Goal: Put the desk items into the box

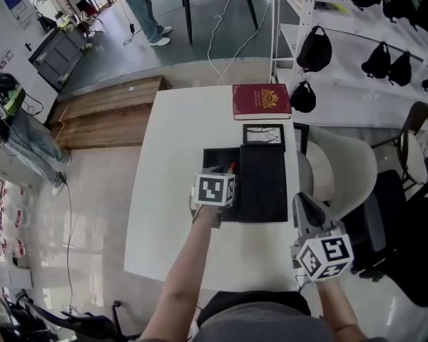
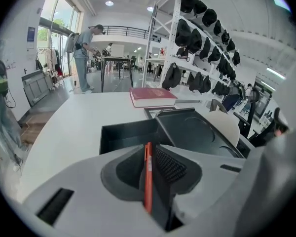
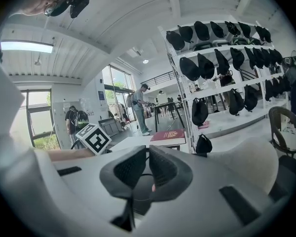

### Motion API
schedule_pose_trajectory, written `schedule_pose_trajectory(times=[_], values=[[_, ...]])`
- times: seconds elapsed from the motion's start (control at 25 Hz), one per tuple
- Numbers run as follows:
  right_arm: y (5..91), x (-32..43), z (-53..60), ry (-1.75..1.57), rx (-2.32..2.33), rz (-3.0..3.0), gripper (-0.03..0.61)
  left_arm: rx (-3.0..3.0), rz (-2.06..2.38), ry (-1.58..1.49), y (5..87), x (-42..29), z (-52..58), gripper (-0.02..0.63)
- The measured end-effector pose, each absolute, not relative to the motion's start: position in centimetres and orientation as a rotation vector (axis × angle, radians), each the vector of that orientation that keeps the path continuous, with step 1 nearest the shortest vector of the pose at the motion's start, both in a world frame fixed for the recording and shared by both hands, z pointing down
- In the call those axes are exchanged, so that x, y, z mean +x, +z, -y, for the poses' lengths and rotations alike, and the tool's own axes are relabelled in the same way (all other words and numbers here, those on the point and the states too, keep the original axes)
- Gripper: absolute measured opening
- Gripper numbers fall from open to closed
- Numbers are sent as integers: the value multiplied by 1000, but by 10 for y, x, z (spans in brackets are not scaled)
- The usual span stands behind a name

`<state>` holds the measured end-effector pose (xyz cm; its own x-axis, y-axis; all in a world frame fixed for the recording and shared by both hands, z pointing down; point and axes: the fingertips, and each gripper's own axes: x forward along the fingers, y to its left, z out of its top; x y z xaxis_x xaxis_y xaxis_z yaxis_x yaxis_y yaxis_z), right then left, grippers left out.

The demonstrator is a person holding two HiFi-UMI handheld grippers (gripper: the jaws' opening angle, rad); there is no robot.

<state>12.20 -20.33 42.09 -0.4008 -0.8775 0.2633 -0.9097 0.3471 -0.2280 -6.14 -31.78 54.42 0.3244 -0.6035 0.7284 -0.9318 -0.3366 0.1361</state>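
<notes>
A thin orange pen (image 2: pixel 148 177) stands lengthwise between the pads of my left gripper (image 2: pixel 149 149), which is shut on it. In the head view, this gripper (image 1: pixel 221 172) hovers over the near left part of the open black box (image 1: pixel 215 155), with the pen's tip (image 1: pixel 232 167) poking out ahead. The box's black lid (image 1: pixel 264 187) lies along its right side. Ahead of my left gripper I see the box's hollow (image 2: pixel 128 132) and the lid (image 2: pixel 197 132). My right gripper (image 1: pixel 302 201) hangs beyond the table's right edge, its jaws (image 3: pixel 148 154) shut and empty.
A red book (image 1: pixel 261 100) and a small framed picture (image 1: pixel 264 135) lie on the white table (image 1: pixel 178 127) beyond the box. A white chair (image 1: pixel 342 169) stands close at the right, with racks of black caps (image 1: pixel 376 61) behind. A person (image 1: pixel 144 6) stands far off.
</notes>
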Motion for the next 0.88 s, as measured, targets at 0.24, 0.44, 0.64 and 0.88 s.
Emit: schedule_pose_trajectory(times=[0.24,0.44,0.64,0.88], values=[[420,118,201,514,1645,2516,25,2087,1408,680,515,-70,312,63],[416,116,201,509,1635,2532,25,2108,1430,605,499,-77,304,63],[413,112,201,495,1616,2550,25,2126,1463,553,484,-84,296,61],[410,109,201,488,1598,2573,25,2150,1506,499,470,-91,282,50]])
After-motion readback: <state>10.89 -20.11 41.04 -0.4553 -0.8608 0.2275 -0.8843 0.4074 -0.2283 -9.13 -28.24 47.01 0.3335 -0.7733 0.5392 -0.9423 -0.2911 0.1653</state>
